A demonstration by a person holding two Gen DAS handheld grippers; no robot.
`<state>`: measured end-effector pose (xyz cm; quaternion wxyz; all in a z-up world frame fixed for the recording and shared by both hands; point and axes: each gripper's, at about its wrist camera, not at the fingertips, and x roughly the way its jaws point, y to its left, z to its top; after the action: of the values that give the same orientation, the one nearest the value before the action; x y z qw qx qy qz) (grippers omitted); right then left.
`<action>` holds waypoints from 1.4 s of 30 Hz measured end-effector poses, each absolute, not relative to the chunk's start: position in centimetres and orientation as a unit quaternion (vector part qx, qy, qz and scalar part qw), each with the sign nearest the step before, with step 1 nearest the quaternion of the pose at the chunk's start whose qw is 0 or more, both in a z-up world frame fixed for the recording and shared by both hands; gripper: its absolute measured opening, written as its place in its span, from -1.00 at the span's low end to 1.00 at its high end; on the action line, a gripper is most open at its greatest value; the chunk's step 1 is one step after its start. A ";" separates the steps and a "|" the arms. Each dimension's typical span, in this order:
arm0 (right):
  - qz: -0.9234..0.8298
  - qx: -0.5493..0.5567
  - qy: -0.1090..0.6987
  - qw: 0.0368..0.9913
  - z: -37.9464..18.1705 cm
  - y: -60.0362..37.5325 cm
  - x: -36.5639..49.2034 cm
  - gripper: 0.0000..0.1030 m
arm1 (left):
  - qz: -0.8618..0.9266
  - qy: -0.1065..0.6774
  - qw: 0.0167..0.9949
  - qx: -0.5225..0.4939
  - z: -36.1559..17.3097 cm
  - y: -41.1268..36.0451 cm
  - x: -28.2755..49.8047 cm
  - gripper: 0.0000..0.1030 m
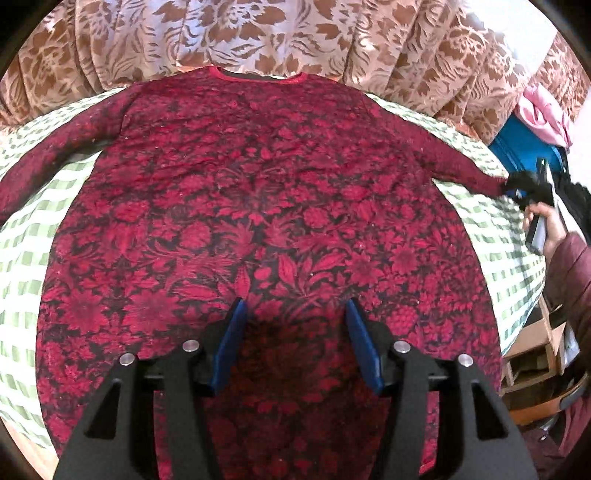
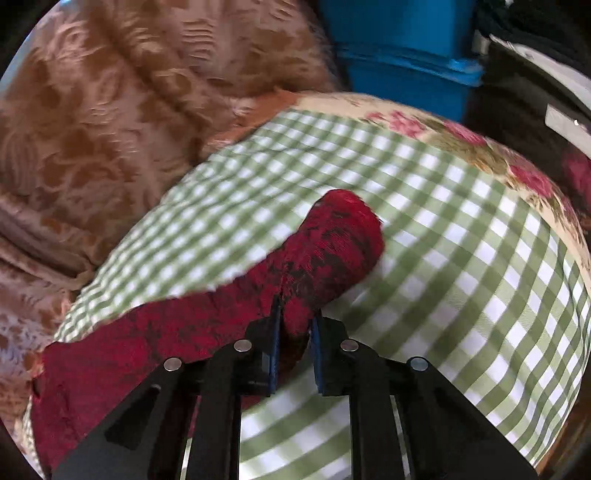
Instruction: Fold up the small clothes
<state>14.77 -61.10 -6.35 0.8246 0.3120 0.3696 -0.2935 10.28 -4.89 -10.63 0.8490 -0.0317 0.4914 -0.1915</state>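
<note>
Surface: table under a green-and-white checked cloth (image 1: 476, 206); in the right wrist view a flowered border (image 2: 476, 147) runs along the cloth's far edge. Behind the table, a brown floral curtain (image 1: 258, 33) hangs in folds. Off the far right corner stand a blue container (image 2: 402, 48) and something pink (image 1: 539, 107) draped above it. Cardboard boxes (image 1: 532, 350) sit low at the right side.

Garment: a red top (image 1: 258, 206) with a dark floral pattern lies flat on the cloth, neckline (image 1: 258, 75) toward the curtain, both sleeves spread outward. Left sleeve (image 1: 48, 158) angles to the near left. Right sleeve (image 2: 332, 243) reaches toward the table's right edge, its cuff bunched and lifted off the cloth.

Hands: left claw (image 1: 293, 325) hovers over the top's lower middle, pointing down at a slant, blue pads (image 1: 229, 347) about half apart, nothing between them. Right claw (image 2: 295, 321) is pinched narrow on the right sleeve just behind the cuff, fabric pressed between its pads. In the left wrist view the right hand (image 1: 550, 225), in a dark red jacket sleeve (image 1: 576, 280), grips that tool at the sleeve's end.
</note>
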 end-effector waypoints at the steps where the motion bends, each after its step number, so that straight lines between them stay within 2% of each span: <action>1: -0.297 0.314 0.367 0.824 -6.5 -60.9 14.4 -0.60 | -0.189 0.489 0.851 -0.045 -10.3 -4.3 10.1 0.07; 2: -0.292 0.318 0.362 0.826 -6.3 -60.7 14.0 -0.18 | -0.185 0.487 0.852 -0.054 -10.0 -3.6 10.0 0.09; 3: -0.280 0.328 0.354 0.830 -6.1 -60.2 13.2 0.11 | -0.179 0.483 0.855 -0.058 -9.7 -2.9 10.0 0.11; 4: -0.271 0.332 0.345 0.835 -5.8 -59.6 12.6 0.57 | -0.171 0.479 0.859 -0.059 -9.5 -2.2 9.8 0.16; 5: -0.266 0.326 0.342 0.840 -5.3 -58.8 12.0 0.63 | -0.159 0.471 0.865 -0.061 -9.0 -1.0 9.3 0.16; 10: -0.107 0.299 0.394 0.862 -4.3 -49.9 10.3 0.63 | -0.078 0.451 0.886 -0.077 -8.3 5.1 8.3 0.19; 13: 0.039 0.276 0.457 0.845 -5.2 -41.0 8.2 0.60 | -0.030 0.456 0.886 -0.085 -8.8 8.4 7.7 0.20; 16: 0.138 0.260 0.519 0.803 -7.4 -33.7 6.2 0.23 | -0.012 0.466 0.879 -0.101 -10.1 10.1 6.8 0.20; 18: 0.163 0.221 0.566 0.778 -9.1 -29.9 5.2 -0.17 | -0.013 0.471 0.876 -0.104 -10.9 10.2 6.2 0.20; 19: 0.160 0.172 0.580 0.780 -9.7 -27.8 4.4 -0.44 | -0.015 0.472 0.875 -0.104 -11.1 10.1 6.0 0.19; 21: 0.154 0.137 0.573 0.793 -9.1 -27.1 3.8 -0.68 | -0.027 0.484 0.868 -0.107 -11.6 9.5 5.7 0.17; 24: 0.122 0.094 0.569 0.808 -7.5 -28.4 3.5 -0.71 | -0.047 0.507 0.855 -0.100 -13.0 8.0 5.0 0.21; 27: 0.104 0.083 0.591 0.796 -8.4 -29.6 3.5 -0.71 | -0.047 0.518 0.848 -0.101 -14.5 7.1 4.1 0.24; 30: 0.112 0.107 0.589 0.793 -8.2 -29.9 3.4 -0.47 | -0.050 0.511 0.848 -0.133 -13.9 8.0 4.1 0.25; 32: 0.104 0.109 0.579 0.801 -7.2 -30.4 3.6 0.27 | -0.053 0.490 0.852 -0.178 -12.7 10.1 4.3 0.25; 33: 0.096 0.109 0.562 0.815 -6.3 -30.9 4.0 0.37 | -0.049 0.479 0.853 -0.201 -12.2 11.1 4.6 0.26; 36: 0.091 0.117 0.505 0.850 -3.5 -30.7 5.3 0.55 | -0.010 0.446 0.856 -0.259 -10.8 15.4 5.9 0.32; 37: 0.097 0.122 0.490 0.858 -2.8 -30.0 5.7 0.69 | 0.011 0.437 0.857 -0.275 -10.4 17.0 6.3 0.33; 38: 0.108 0.124 0.476 0.864 -2.3 -29.0 6.6 0.74 | 0.037 0.425 0.854 -0.297 -10.1 19.0 6.7 0.33; 42: 0.161 0.117 0.473 0.859 -3.2 -23.0 10.2 0.74 | 0.131 0.384 0.842 -0.357 -9.7 26.6 8.2 0.33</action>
<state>10.18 -22.96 -3.16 0.8585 0.1174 0.4726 0.1607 8.18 26.60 -9.68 0.8417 -0.3568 0.3835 0.1311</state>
